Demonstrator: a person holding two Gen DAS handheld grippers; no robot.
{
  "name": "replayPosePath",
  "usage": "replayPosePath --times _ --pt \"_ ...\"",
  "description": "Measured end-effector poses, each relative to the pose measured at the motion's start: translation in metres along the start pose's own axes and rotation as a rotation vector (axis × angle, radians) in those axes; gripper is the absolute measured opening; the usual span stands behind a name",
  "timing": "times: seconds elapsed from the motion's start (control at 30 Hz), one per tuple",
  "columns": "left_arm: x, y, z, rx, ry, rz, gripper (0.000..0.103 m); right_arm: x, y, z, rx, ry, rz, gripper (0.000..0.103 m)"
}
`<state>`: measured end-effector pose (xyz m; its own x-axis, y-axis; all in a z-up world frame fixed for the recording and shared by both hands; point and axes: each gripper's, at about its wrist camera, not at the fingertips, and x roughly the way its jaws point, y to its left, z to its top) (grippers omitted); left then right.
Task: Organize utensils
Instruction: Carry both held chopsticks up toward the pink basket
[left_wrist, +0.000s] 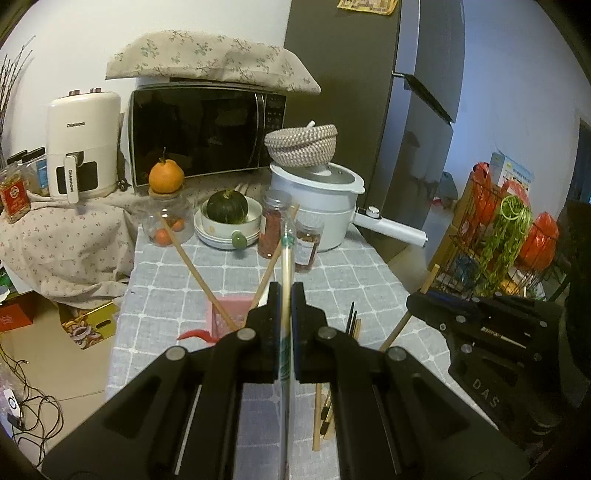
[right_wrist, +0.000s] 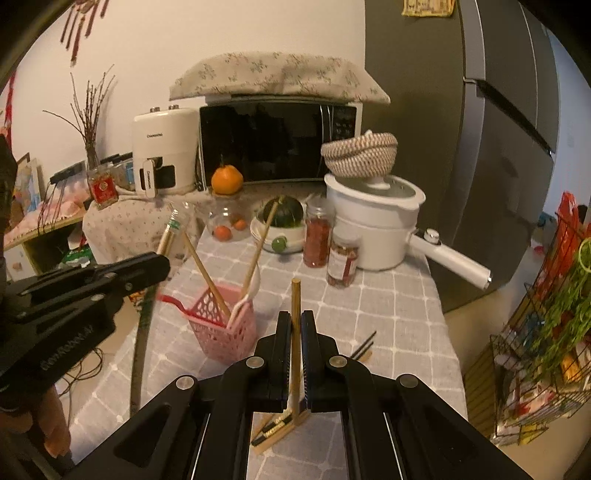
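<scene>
On the cluttered kitchen counter (right_wrist: 388, 314), the light, tippable pink basket (right_wrist: 225, 328) stands near both tools: left tool (left_wrist: 285, 295) clamps slippery wrapped chopsticks (left_wrist: 286, 258) mid-length, right tool (right_wrist: 295, 325) pinches a stiff, light wooden chopstick (right_wrist: 295, 295) mid-shaft.

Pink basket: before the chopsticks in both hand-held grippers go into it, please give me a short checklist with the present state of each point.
1. Left hand-held gripper is shut on the wrapped chopsticks: ok.
2. Right hand-held gripper is shut on the wooden chopstick: ok.
3. Pink basket stands upright on the tablecloth: ok.
4. Basket has free room beside the utensils already in it: cannot tell.
5. All loose chopsticks are collected from the tablecloth: not ok.
</scene>
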<state>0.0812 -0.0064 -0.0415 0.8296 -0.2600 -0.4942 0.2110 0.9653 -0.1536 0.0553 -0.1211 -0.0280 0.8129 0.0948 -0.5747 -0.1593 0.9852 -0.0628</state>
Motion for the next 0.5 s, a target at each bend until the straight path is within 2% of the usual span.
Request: replayPosePath --times 0.5 --pt "0.002 -0.001 0.018 -0.027 -0.115 0.021 0.006 -0.009 -0.003 0.021 0.039 -0.046 0.047 0.005"
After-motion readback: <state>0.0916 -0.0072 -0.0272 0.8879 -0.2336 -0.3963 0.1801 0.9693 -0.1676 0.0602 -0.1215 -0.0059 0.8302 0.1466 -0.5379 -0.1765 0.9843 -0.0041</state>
